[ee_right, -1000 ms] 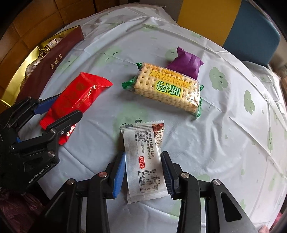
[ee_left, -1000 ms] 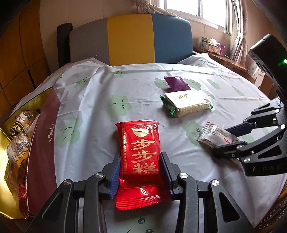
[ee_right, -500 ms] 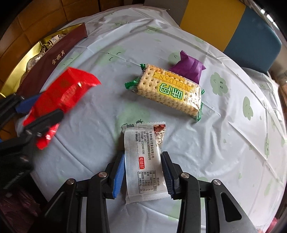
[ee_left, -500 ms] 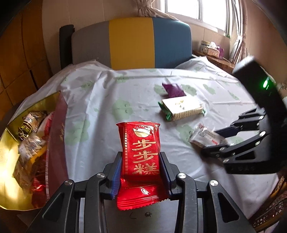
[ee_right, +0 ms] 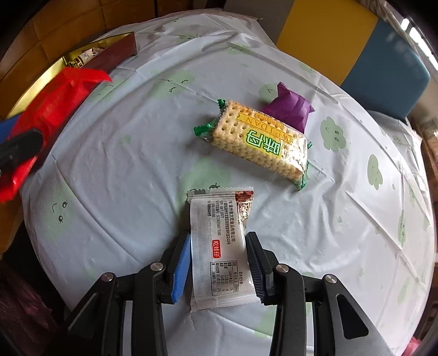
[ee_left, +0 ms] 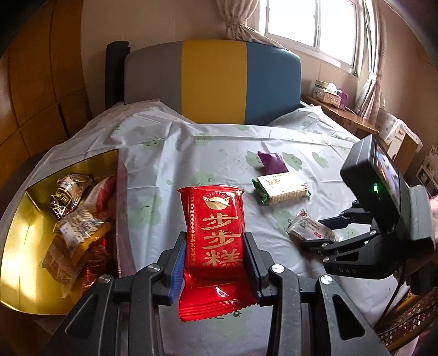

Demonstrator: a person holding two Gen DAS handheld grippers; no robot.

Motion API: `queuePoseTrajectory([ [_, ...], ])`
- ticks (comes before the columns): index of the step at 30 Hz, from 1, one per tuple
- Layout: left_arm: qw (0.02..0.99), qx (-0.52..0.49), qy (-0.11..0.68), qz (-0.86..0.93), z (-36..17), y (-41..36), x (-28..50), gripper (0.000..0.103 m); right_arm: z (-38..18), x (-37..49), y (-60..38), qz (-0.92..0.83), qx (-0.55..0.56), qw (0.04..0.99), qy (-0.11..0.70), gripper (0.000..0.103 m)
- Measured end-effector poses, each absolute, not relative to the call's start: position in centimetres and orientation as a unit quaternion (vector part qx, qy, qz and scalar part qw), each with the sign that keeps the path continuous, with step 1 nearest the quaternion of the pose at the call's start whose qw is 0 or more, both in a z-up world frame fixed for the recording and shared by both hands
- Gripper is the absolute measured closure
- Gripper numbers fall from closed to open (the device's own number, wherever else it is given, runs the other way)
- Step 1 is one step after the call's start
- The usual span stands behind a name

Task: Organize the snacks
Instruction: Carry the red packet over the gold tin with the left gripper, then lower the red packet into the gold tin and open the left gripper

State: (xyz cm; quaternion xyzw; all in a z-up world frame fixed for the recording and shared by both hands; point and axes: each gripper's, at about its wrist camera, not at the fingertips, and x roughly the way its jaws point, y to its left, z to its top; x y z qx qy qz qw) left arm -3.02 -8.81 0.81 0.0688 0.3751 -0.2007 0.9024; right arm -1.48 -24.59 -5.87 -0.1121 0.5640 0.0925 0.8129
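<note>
My red packet [ee_right: 46,109] blurs beside the gold box [ee_right: 35,82], whose far end the picture's edge cuts off.

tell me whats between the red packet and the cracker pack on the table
Nothing: bare tablecloth between the red packet and the cracker pack, shown in the right wrist view.

Tricolour chair back [ee_left: 213,82], sunlit curtained window [ee_left: 314,24], wood panelling [ee_left: 41,82]
</note>
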Motion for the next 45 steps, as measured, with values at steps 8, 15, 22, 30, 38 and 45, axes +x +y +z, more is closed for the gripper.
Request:
queuePoseTrajectory([
  [8,0.903,0.054,0.381,-0.190,1.3,-7.2,-2.8,0.064,-5.6,-1.8,-24.2,0.092,-0.120,0.814,0.561,0.063],
  [15,0.907,0.041,0.380,-0.179,1.9,-5.6,-2.6,0.064,-5.5,-1.6,-24.4,0.092,-0.118,0.814,0.562,0.063],
  [22,0.909,0.033,0.381,-0.164,2.2,-4.0,-2.4,0.064,-5.4,-1.7,-24.4,0.093,-0.126,0.814,0.559,0.064],
  [30,0.911,0.013,0.386,-0.144,2.6,-1.5,-1.7,0.064,-5.4,-1.9,-24.2,0.092,-0.130,0.815,0.557,0.064],
  [38,0.913,-0.073,0.393,-0.075,3.7,6.8,0.4,0.064,-5.3,-1.9,-24.1,0.092,-0.133,0.815,0.556,0.064],
  [45,0.902,-0.159,0.402,0.003,3.1,15.3,0.7,0.064,-5.2,-1.9,-24.1,0.091,-0.135,0.816,0.555,0.064],
])
